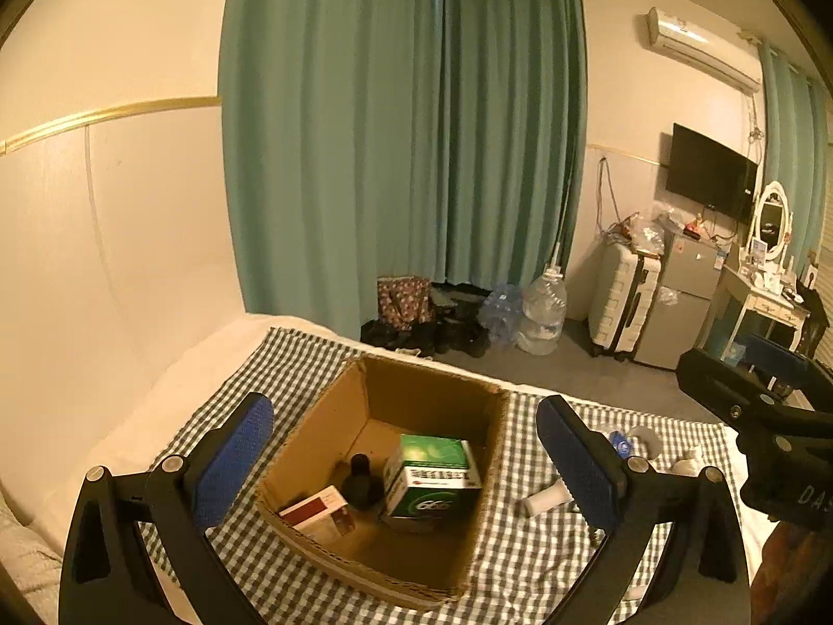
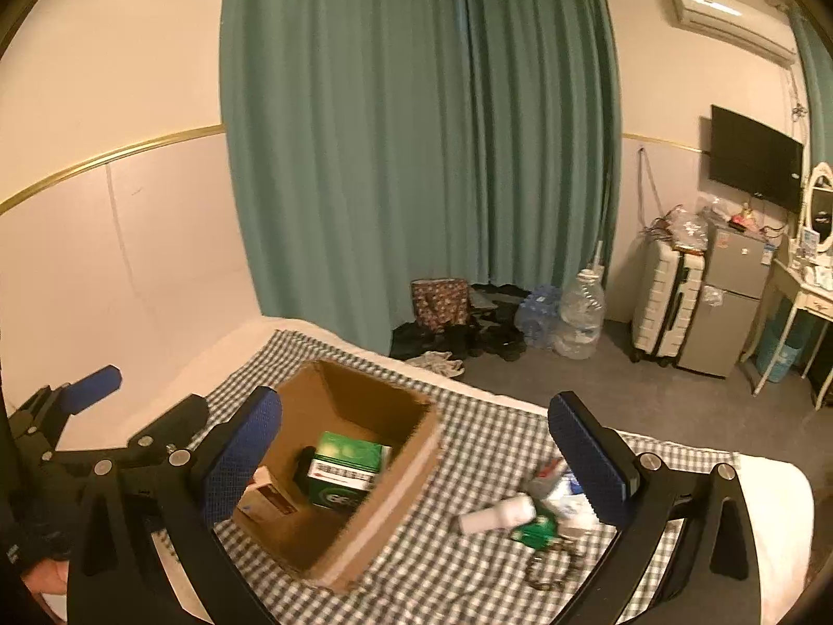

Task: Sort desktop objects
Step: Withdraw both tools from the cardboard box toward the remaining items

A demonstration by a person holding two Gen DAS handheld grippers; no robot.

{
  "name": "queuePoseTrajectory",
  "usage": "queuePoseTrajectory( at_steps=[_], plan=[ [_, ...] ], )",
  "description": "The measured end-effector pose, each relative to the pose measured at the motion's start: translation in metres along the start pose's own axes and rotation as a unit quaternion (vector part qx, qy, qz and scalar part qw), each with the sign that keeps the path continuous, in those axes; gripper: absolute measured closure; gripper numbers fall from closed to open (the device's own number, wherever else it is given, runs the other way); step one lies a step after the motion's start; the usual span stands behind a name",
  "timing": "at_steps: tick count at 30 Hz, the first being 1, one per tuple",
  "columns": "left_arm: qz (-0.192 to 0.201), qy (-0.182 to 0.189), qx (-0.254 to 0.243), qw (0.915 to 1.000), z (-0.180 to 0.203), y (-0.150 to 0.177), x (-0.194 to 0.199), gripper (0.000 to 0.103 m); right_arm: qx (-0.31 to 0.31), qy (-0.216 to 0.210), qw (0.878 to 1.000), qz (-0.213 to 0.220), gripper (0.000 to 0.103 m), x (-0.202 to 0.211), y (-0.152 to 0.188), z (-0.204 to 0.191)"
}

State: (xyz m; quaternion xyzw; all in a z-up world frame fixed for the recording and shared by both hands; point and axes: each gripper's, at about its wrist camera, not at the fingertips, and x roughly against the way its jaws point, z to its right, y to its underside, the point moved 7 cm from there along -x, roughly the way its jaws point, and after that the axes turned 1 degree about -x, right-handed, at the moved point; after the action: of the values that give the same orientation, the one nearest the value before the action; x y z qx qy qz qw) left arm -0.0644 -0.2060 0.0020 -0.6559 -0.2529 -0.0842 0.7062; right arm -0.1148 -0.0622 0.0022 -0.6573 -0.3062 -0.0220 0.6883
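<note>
An open cardboard box (image 1: pixel 432 383) stands on a checked cloth (image 1: pixel 291 359). Inside lie a green carton (image 1: pixel 434 474), a dark bottle (image 1: pixel 360 484) and a red-and-white packet (image 1: pixel 320 513). My left gripper (image 1: pixel 406 463) hovers open above the box, nothing between its blue pads. My right gripper (image 2: pixel 416 455) is also open and empty, over the box's right wall (image 2: pixel 395 500). Right of the box lie a white bottle (image 2: pixel 497 513), a green item (image 2: pixel 536 526), a key ring (image 2: pixel 552 567) and small packets. Each gripper shows in the other's view: the right gripper (image 1: pixel 734 359) and the left gripper (image 2: pixel 130 401).
The cloth covers a white bed (image 2: pixel 775 510) against the left wall. Past its far edge is grey floor with bags (image 1: pixel 403 299), a big water jug (image 1: pixel 541 312), a suitcase (image 1: pixel 622 302), a small fridge (image 1: pixel 677 297) and a dressing table (image 1: pixel 765 302). Green curtains (image 1: pixel 395 130) hang behind.
</note>
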Motion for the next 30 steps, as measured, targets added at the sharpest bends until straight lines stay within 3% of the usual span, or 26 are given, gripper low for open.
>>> queuePoseTrajectory(
  at_steps=[17, 30],
  plan=[
    [0.027, 0.03, -0.042, 0.9983, 0.096, -0.003, 0.027, 0.0, -0.052, 0.05, 0.997, 0.023, 0.0, 0.07, 0.005, 0.12],
    [0.02, 0.066, -0.062, 0.9957, 0.156, 0.016, 0.01, 0.0, -0.076, 0.08, 0.993, 0.031, 0.0, 0.09, 0.023, 0.187]
  ],
)
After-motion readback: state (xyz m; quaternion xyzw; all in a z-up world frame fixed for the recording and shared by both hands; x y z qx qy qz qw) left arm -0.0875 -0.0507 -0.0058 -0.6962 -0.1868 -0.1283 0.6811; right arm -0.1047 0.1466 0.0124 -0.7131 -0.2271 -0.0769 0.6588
